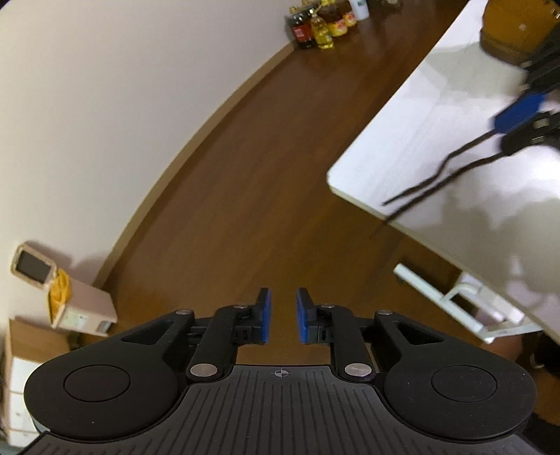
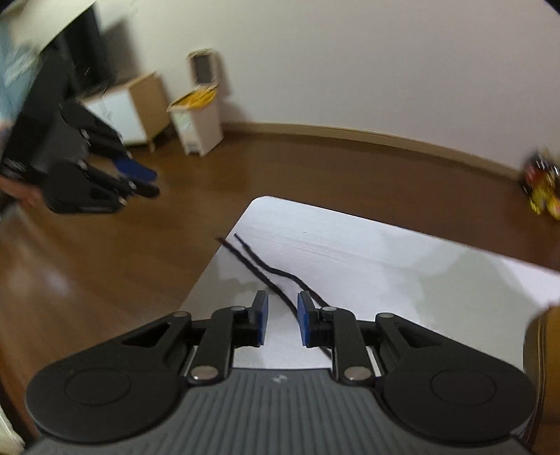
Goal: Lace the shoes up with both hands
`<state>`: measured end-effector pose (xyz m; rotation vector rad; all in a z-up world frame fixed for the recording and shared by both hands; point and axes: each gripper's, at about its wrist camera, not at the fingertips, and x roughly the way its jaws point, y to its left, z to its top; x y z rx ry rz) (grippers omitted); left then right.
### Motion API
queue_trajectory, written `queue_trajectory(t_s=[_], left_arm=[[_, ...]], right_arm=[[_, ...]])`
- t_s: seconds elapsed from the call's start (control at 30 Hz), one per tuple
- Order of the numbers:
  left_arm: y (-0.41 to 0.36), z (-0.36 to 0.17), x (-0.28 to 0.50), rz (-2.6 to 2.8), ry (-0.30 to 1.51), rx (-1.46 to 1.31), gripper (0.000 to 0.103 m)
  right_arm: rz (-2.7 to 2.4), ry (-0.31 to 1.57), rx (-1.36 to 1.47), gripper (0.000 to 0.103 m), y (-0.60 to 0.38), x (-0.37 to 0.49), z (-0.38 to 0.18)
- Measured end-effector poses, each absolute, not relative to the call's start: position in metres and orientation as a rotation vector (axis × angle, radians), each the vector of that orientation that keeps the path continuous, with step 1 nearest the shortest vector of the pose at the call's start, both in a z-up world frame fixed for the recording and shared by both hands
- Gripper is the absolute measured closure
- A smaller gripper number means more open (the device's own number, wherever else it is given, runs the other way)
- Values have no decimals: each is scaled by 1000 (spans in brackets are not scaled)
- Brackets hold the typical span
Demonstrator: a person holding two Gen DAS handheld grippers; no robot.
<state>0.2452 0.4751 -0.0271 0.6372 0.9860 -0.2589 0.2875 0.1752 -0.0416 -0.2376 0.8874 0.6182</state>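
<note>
Trailing thin black laces (image 2: 276,276) across smooth white table (image 2: 402,252).

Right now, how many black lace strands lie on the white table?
2: both laces run side by side toward the table corner, ends near the edge; their far ends are hidden.

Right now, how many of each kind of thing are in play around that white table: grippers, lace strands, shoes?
Grippers: 2 (left gripper, right gripper)
Black lace strands: 2
Brown shoe: 1
White table: 1
Total: 6
</note>
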Motion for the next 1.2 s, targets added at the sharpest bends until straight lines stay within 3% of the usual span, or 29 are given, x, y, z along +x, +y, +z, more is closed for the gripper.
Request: queue_trajectory(t_s=[0.2,0.27,0.3,0.4,0.6,0.73,0.87,1.2], left_arm=[[464,-18,227,-304,970,545,84],[463,-10,214,-323,974,535,84],[460,-9,212,-330,977,533,84],[444,-16,213,-375,988,477,86],[389,-16,213,-572,1065,156,86],[351,-22,209,-672,1080,120,86],[320,-21,199,-740,1067,165,86],[312,-25,187,-684,1091,198,86]], right_arm=[[614,900,-320,82,177,278,-63],[610,880,-346,91,176,273,-70],[600,883,-344,100,174,271,-69],[569,897,-315,101,165,263,-63],[244,1085,238,101,77,215,-35],[21,1191,506,98,33,159,-38],[74,1210,398,86,38,138,-32],[165,1060,12,86,65,212,-31]])
